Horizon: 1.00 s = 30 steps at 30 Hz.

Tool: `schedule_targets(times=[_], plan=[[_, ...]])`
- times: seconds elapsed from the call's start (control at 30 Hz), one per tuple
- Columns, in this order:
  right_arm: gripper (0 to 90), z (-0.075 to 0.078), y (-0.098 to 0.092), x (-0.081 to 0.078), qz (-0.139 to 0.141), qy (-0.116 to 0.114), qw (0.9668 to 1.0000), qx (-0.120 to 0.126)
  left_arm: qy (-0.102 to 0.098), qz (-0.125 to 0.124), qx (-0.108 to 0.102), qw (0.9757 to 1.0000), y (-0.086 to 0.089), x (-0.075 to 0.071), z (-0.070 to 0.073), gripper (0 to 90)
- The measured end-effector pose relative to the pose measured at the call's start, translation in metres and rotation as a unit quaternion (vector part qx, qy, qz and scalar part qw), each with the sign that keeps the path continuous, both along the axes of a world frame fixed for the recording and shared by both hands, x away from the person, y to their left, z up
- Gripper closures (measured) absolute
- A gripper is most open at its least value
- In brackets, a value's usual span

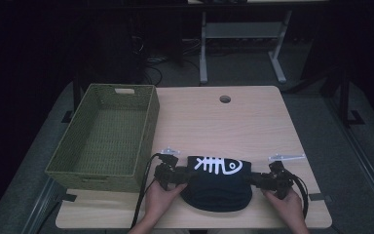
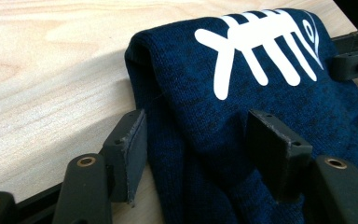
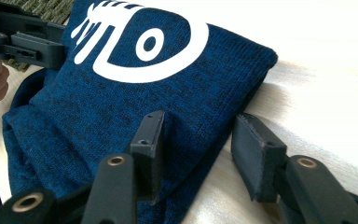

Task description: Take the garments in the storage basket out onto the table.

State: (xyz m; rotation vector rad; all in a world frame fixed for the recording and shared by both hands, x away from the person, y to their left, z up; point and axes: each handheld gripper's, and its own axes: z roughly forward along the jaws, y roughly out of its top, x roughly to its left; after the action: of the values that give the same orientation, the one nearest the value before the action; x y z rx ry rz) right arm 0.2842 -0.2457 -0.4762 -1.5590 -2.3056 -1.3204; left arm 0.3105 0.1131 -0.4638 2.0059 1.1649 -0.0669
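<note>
In the high view, a folded navy garment point(image 1: 216, 183) with a white fishbone print lay on the counter point(image 1: 253, 122) beside a green woven basket point(image 1: 73, 168), between the left gripper point(image 1: 181, 176) and right gripper point(image 1: 253, 179). In the left gripper view, the fingers point(image 2: 131, 144) stood apart astride the garment's edge, one pad just beside the fold, the other upon the cloth. In the right gripper view, the fingers point(image 3: 256, 154) likewise straddled its edge, open, gripping nothing.

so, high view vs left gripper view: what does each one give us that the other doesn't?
High view alone: the green woven basket beside the table's left edge, the cable hole in the table, both hands, and the floor behind. Left gripper view alone: the left gripper up close, jaws apart and straddling the garment's folded edge, plus the knit texture. Shared: the folded dark blue garment with its white fishbone print, the wood tabletop, and the right gripper at the far edge.
</note>
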Motion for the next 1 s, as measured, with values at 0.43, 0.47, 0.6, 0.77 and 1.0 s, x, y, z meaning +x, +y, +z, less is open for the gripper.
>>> schedule_targets(times=[0.43,0.47,0.6,0.77,1.0], plan=[[71.1,-0.002,0.009,-0.001,0.016,0.010,0.9998,0.002,0.005,-0.006,-0.011,0.9999,-0.003,-0.001,-0.003,58.4],[72.9,-0.002,0.009,-0.001,0.018,0.008,0.9998,0.003,0.004,-0.007,-0.010,0.9999,-0.003,-0.001,-0.002,61.4],[76.9,0.000,0.010,0.000,0.022,0.007,0.9997,0.003,0.003,-0.012,-0.016,0.9998,-0.002,0.000,0.000,70.6],[78.4,0.002,0.006,0.001,0.022,0.014,0.9995,0.016,0.006,-0.013,-0.018,0.9997,-0.001,0.002,0.002,74.4],[78.9,0.011,0.005,0.004,0.023,0.006,0.9995,0.023,0.000,-0.006,-0.030,0.9995,-0.001,0.005,0.011,76.4]])
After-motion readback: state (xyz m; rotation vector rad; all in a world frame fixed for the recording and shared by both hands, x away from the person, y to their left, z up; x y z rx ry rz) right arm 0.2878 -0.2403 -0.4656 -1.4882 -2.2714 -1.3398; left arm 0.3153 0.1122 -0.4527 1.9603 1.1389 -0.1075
